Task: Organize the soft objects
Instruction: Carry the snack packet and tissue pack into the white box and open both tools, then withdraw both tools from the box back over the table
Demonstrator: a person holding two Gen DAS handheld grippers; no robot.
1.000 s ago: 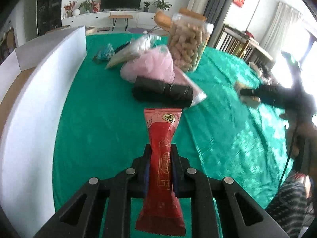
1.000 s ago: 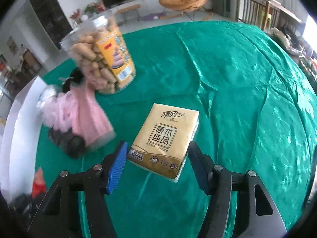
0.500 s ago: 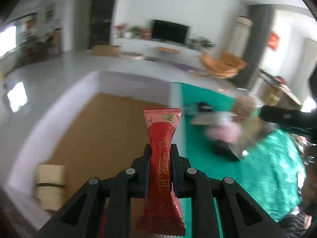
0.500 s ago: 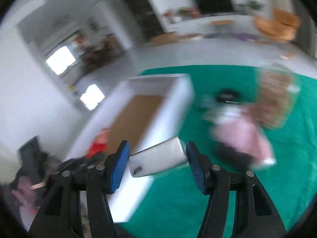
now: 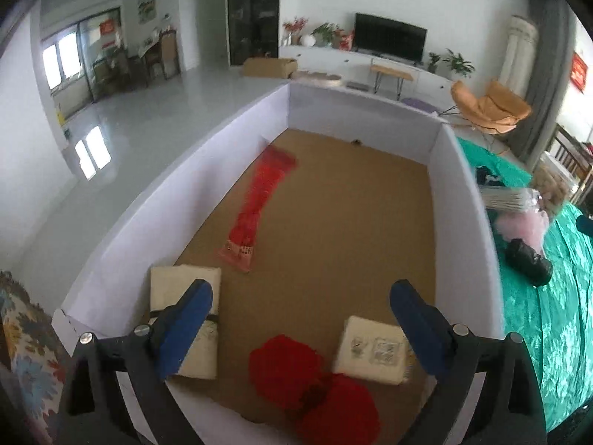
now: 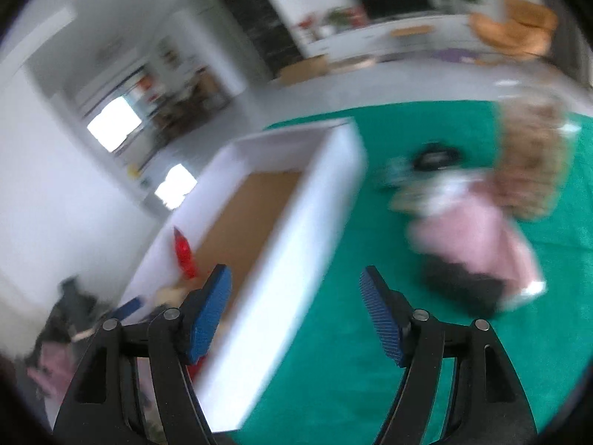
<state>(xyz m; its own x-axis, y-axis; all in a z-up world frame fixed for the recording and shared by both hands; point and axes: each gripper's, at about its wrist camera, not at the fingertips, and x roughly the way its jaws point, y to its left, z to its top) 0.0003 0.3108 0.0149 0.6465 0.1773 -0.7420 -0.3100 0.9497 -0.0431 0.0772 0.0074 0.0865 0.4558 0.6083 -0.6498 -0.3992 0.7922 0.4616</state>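
Note:
My left gripper (image 5: 300, 319) is open and empty above the near end of the white box (image 5: 470, 200) with a brown floor. Inside, the red snack packet (image 5: 255, 207) is blurred near the left wall. A tissue pack (image 5: 374, 350) lies at the near right, another pale pack (image 5: 185, 296) at the near left, and a red fluffy thing (image 5: 296, 378) between them. My right gripper (image 6: 296, 315) is open and empty above the box's right wall (image 6: 296, 244). The red packet (image 6: 184, 252) shows inside the box there.
On the green tablecloth (image 5: 548, 319) right of the box lie a pink soft bundle (image 5: 522, 222), a black roll (image 5: 528, 261) and a clear bag. The blurred right wrist view shows the pink bundle (image 6: 478, 237), the black roll (image 6: 463, 285) and a jar of snacks (image 6: 530, 163).
Both grippers swung from the table over to the box and opened. The red packet left the left gripper and is in the box. The tissue pack left the right gripper.

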